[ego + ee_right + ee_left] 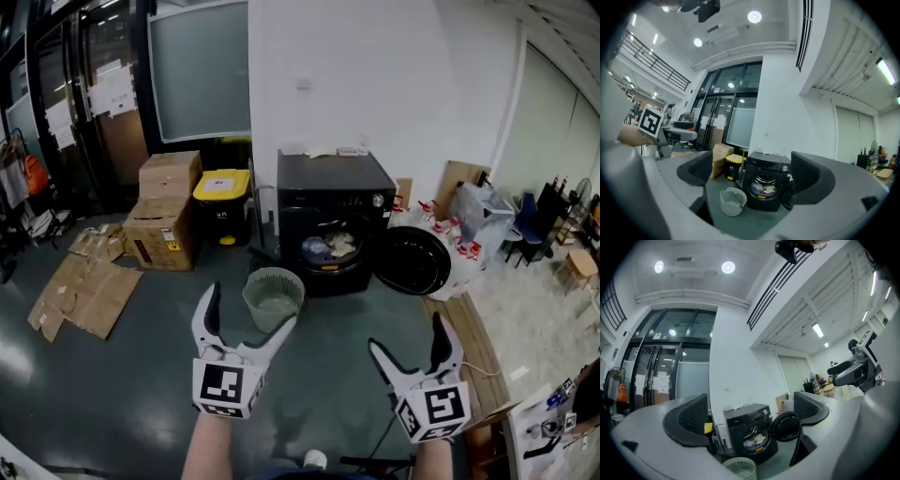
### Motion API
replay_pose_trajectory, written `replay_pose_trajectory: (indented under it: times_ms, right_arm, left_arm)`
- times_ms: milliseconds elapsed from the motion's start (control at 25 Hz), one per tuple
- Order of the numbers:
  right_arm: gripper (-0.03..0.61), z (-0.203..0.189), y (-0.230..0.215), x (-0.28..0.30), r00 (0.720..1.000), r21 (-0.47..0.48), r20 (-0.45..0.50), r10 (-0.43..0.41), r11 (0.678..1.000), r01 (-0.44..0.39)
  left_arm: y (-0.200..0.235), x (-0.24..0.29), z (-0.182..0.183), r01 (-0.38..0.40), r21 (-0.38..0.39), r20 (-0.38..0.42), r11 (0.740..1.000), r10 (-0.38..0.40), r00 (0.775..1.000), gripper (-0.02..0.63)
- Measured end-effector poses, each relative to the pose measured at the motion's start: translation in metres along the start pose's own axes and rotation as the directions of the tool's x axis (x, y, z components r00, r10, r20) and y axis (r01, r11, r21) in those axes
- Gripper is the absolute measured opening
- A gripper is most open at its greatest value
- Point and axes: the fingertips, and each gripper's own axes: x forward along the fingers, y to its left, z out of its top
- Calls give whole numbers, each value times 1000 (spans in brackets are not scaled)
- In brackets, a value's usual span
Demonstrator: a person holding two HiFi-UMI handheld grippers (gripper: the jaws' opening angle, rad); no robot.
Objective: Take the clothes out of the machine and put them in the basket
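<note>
1. Head view. Nearest the lens, at lower left: left gripper (252,304), spread wide, gripping nothing. At lower right: right gripper (405,332), likewise spread and empty. Higher up, at centre: basket (255,309), seemingly with no clothes in it, just in front of the machine (333,202). Door (412,260) swung open to the right. Clothes (330,247) heaped in the drum. Judged as barely begun: nothing in the basket yet, every piece left to fetch, both grippers well apart from the machine.

2. Left gripper view. Fingers (689,420) far apart at lower left and lower right, touching nothing. Framed between them, well off: machine (747,420), clothes (754,440) inside, basket (739,468) at the bottom edge.

3. Right gripper view. Fingers (696,171) also wide apart, holding nothing. Between them, in the lower centre: machine (768,166) with clothes (764,188) showing in the drum. Basket (732,201) just left of it, apparently bare.
</note>
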Motion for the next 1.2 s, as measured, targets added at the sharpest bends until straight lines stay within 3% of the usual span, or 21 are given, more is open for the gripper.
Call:
replay_pose_trajectory:
  times_ms: [120, 360, 560, 880, 1200]
  right_arm:
    - [497, -5, -24, 6, 1000, -11, -6, -2, 1000, 2]
    - [495, -8, -55, 35, 999, -1, -7, 44, 999, -44]
    - [495, -21, -63, 73, 999, -12, -16, 38, 999, -39]
    - [494, -48, -81, 172, 996, -54, -83, -12, 998, 8]
    - [494, -79, -114, 280, 988, -10, -150, -40, 999, 39]
  left_arm:
    - [-7, 17, -2, -13, -9, -3, 1000, 13, 1000, 540]
    - [-3, 53, -4, -17, 51, -18, 999, 18, 1000, 538]
    - [2, 89, -28, 10, 70, -53, 998, -6, 999, 538]
    - [42, 187, -73, 40, 35, -79, 999, -37, 996, 538]
    - [85, 291, -119, 50, -2, -112, 999, -50, 992, 538]
